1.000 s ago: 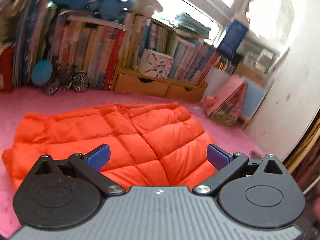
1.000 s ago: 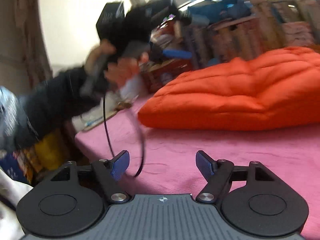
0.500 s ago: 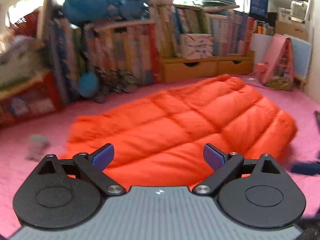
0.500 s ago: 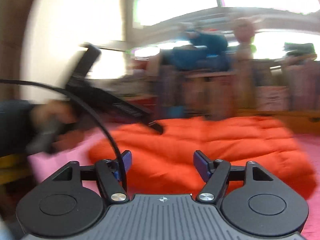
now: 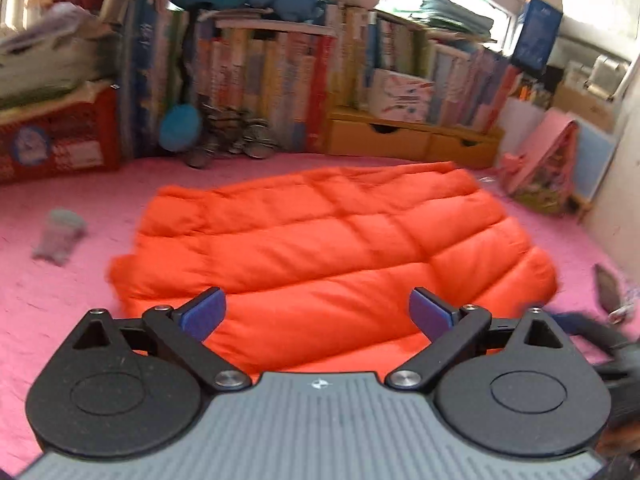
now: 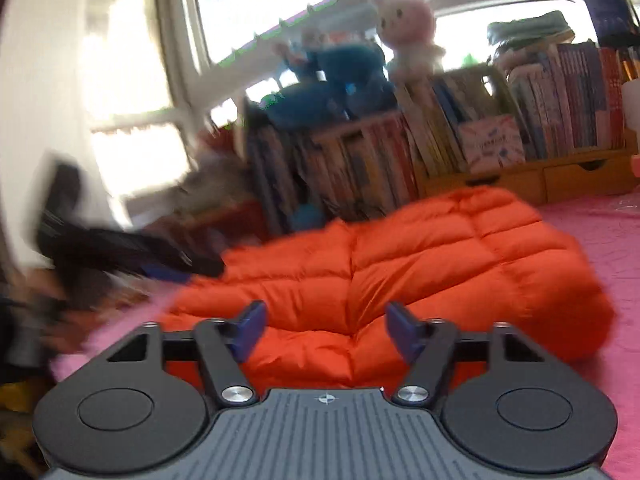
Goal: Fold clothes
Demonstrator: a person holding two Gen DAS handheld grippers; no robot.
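Note:
An orange quilted puffer garment (image 5: pixel 332 248) lies folded flat on the pink cloth surface (image 5: pixel 48 312). It also shows in the right wrist view (image 6: pixel 420 264), puffed up and bunched. My left gripper (image 5: pixel 318 312) is open and empty, just above the garment's near edge. My right gripper (image 6: pixel 324 326) is open and empty, close over the garment's near edge. The other gripper and the hand that holds it show blurred at the left of the right wrist view (image 6: pixel 120 248).
A bookshelf (image 5: pixel 280 80) with plush toys on top lines the back. Wooden drawers (image 5: pixel 412 142) stand under it. A small grey cup (image 5: pixel 60 236) lies on the left. A pink toy house (image 5: pixel 548 168) stands at the right by the wall.
Both grippers have swung round to face the garment and moved closer to its near edge. The garment lies as before. Both stay open.

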